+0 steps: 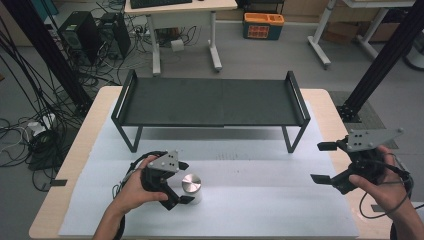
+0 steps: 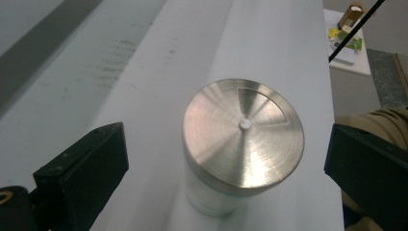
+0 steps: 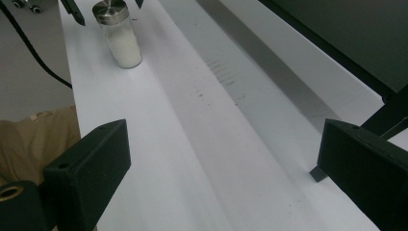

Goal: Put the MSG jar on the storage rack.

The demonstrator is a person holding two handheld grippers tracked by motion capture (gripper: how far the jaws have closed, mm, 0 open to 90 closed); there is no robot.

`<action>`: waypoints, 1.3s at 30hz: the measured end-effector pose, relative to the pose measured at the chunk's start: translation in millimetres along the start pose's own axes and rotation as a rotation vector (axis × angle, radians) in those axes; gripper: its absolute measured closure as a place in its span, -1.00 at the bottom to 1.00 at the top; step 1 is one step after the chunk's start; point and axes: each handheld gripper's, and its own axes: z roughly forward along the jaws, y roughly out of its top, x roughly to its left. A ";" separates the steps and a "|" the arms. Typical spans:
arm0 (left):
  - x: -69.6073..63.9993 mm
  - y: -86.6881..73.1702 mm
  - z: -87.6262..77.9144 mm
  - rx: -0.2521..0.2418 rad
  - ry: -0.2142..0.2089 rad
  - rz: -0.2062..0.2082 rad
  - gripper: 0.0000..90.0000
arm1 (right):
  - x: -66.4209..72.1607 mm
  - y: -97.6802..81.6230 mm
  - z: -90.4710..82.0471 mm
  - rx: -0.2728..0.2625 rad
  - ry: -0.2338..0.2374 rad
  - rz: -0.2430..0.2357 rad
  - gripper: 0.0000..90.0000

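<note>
Nearest the person, two hands are seen at the table's (image 1: pixel 334 111) front edge, each holding a gripper over a white mat (image 1: pixel 260 200).

The left gripper (image 1: pixel 184 182) is held at the mat's front left, jaws spread wide. A jar (image 1: pixel 191 188) with a brushed metal lid is flanked by them, one jaw on each side. In the left gripper view a clear gap is seen between the lid (image 2: pixel 243 132) and either jaw; the jar is not touched. The jar stands upright on the mat. In the right gripper view its clear body (image 3: pixel 120 39) is seen filled with something white.

The right gripper (image 1: pixel 323 162) is held at the mat's right edge, well apart from the jar. Its jaws are spread wide with nothing between them, bare mat seen beyond.

Behind both, a black shelf (image 1: pixel 210 102) on thin legs is set across the back of the table, its top bare.

Farther off, on the floor, tangled cables (image 1: pixel 30 135), a desk's white legs (image 1: pixel 215 50) and an orange bin (image 1: pixel 263 25) are noted.
</note>
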 end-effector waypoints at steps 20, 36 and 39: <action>2.5 -3.1 20.1 -0.002 -0.027 -0.013 -0.92 | 1.8 -6.2 -2.8 -0.012 -0.002 0.006 -0.91; 1.3 -7.0 18.7 -0.001 -0.015 -0.011 -0.61 | 3.5 -1.3 -4.2 -0.021 -0.002 -0.011 -0.90; 1.6 -7.8 18.7 -0.004 -0.016 -0.007 -0.48 | 3.8 -0.9 -4.1 -0.019 -0.003 -0.012 -0.90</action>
